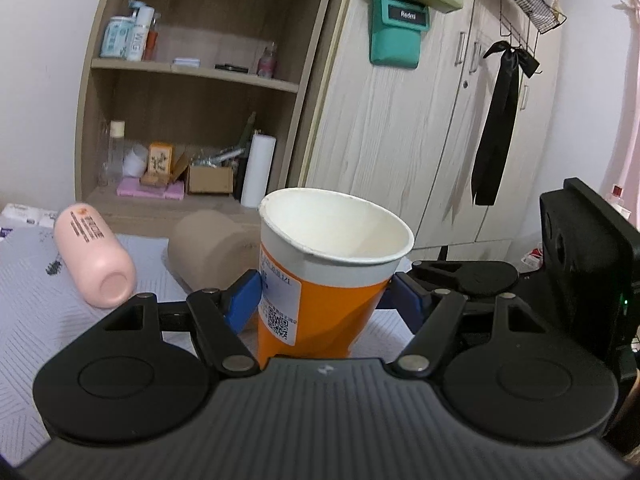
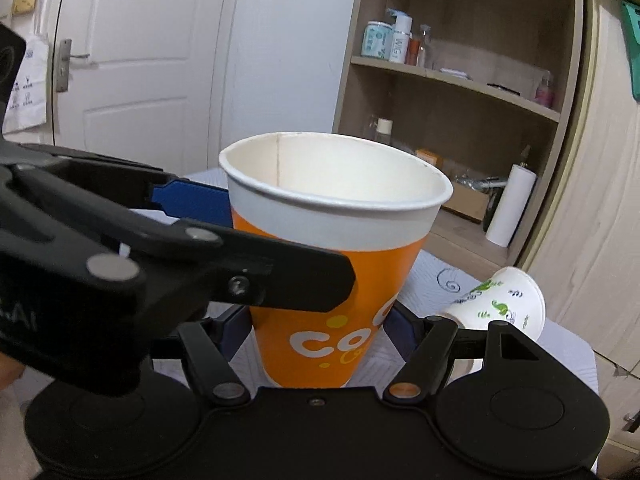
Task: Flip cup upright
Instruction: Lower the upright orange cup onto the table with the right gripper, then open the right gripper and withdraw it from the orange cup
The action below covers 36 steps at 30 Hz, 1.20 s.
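**Already mouth-up, with both grippers on it**

Now the orange cup (image 1: 320,276) stands mouth-up, tilted a little, over the patterned bench (image 1: 36,304). My left hand-held gripper (image 1: 320,298) is clamped on its orange wall just below the white band, blue pads (image 1: 243,300) pressing either side. My right hand-held gripper (image 2: 318,330) grips the same cup (image 2: 332,248) lower down the wall. Whether its base touches the bench I cannot tell; my own grippers hide it.

It is thin paper and empty, so I judge it very light and easily crushed. The rolled rim is the stiff part, so the best hold is just below it, with a gentle squeeze.

Room is tight. A pink bottle (image 1: 94,254) lies on its side near the cup's left, with a tan roll (image 1: 208,250) just behind. A small printed cup (image 2: 502,300) lies tipped over to the right, near the bench edge. I judge straight down is the clearest path.
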### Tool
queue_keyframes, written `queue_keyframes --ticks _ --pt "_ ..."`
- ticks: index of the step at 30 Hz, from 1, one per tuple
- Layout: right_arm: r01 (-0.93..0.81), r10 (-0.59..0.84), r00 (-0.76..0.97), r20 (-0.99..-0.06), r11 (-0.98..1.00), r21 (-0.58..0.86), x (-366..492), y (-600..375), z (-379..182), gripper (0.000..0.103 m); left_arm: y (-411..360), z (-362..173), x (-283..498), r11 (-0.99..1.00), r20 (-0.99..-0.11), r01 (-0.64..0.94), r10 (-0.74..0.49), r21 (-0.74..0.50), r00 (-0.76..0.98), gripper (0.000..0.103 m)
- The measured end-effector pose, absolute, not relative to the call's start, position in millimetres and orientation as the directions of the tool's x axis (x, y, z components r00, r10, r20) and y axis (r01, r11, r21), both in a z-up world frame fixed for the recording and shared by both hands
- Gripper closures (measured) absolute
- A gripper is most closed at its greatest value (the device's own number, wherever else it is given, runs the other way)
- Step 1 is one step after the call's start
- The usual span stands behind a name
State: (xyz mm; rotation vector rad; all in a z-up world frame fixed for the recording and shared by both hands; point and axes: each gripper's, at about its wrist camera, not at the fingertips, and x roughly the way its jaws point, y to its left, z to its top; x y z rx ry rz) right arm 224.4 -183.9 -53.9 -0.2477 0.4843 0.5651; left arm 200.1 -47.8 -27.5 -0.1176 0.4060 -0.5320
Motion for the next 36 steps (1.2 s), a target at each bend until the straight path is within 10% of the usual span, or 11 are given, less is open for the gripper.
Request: queue_keyframes --ticks 24,36 --pt "-0.477 0.391 0.778 -0.492 0.877 -0.056 191 -209 -62 0.012 -46 -30 180 0.913 -0.442 0.381 -0.405 -0.147 0.8 0.025" --pt "-0.264 0.232 0.928 -0.292 0.961 -0.077 97 -218 -48 0.012 -30 -20 102 0.973 -0.405 0.227 -0.225 -0.044 0.886 0.01"
